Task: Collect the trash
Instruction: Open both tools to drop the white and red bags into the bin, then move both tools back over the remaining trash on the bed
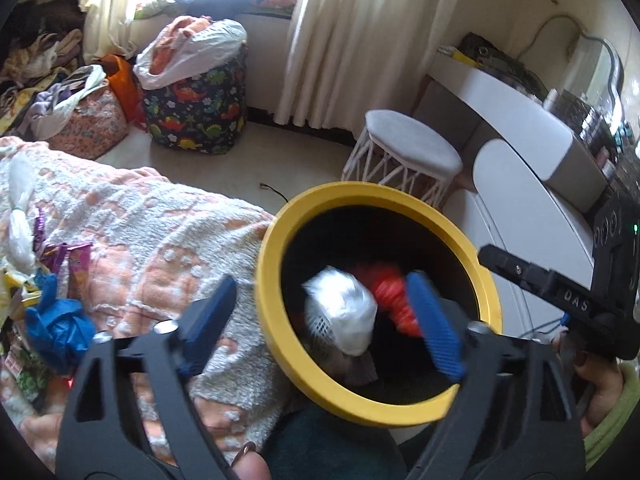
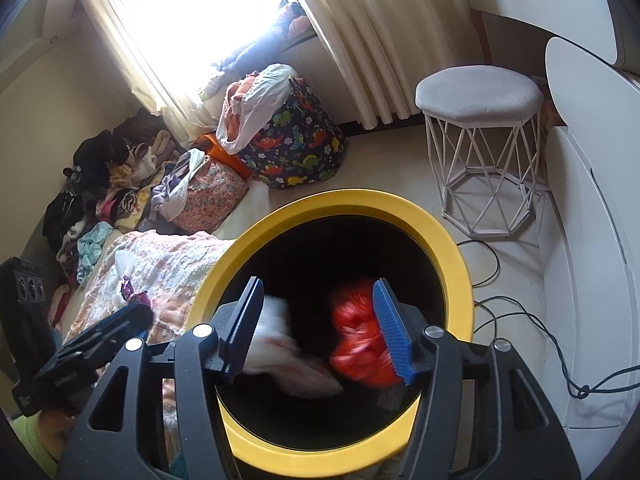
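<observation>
1. Now our left gripper (image 1: 320, 320) stands over the bin (image 1: 272, 292) with its jaws wide and nothing pressed between the pads; we judge that suits a drop into the mouth below.
2. Our right gripper (image 2: 320, 328) hangs above the same bin (image 2: 456, 268), jaws parted about halfway and gripping nothing.
3. Inside the bin, a white wad (image 1: 344, 316) and a red wrapper (image 1: 384, 292) show blurred; we cannot tell if they are falling or lying at rest.
4. We read the bin's place, hard against the blanket (image 1: 160, 232), as a way to keep the carry short.
5. Farther left on the blanket, more trash waits: a blue bag (image 1: 56, 328), purple wrappers (image 1: 64, 252) and a clear bag (image 1: 20, 232), so the job looks part done.
6. Beyond, a stool (image 1: 412, 144) and a dinosaur-print bag (image 1: 196, 116) stand on the floor, well apart from the bin.
</observation>
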Demonstrator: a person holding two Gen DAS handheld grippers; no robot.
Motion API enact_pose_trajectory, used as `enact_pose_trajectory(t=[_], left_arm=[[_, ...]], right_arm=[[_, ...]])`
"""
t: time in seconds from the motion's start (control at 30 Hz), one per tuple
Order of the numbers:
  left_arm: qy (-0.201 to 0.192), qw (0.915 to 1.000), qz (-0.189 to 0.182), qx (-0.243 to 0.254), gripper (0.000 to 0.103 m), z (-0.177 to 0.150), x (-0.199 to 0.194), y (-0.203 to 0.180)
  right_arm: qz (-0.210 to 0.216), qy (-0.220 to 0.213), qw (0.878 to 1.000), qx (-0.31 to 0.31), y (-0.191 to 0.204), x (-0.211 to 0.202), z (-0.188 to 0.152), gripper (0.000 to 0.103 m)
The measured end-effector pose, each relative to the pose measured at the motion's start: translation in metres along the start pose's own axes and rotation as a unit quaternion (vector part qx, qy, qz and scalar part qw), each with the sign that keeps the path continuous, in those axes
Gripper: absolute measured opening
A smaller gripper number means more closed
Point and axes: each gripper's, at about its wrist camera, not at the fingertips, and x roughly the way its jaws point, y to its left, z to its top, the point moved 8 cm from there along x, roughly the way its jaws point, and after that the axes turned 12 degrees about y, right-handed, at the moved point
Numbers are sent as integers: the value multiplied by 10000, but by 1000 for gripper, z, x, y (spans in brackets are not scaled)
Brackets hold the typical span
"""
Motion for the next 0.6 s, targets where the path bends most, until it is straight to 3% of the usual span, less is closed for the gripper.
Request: enact_pose_trajectory(t=[0.1,0.6], left_arm=[[-238,9996,52,-162,92,4,-12,11],[-1051,9910,492,-671,92,18,-68,72]], right_arm=[[-14,-32,10000,-77,7,-1,0,61],[238,-342,9955,-851,81,-3,-2,75]])
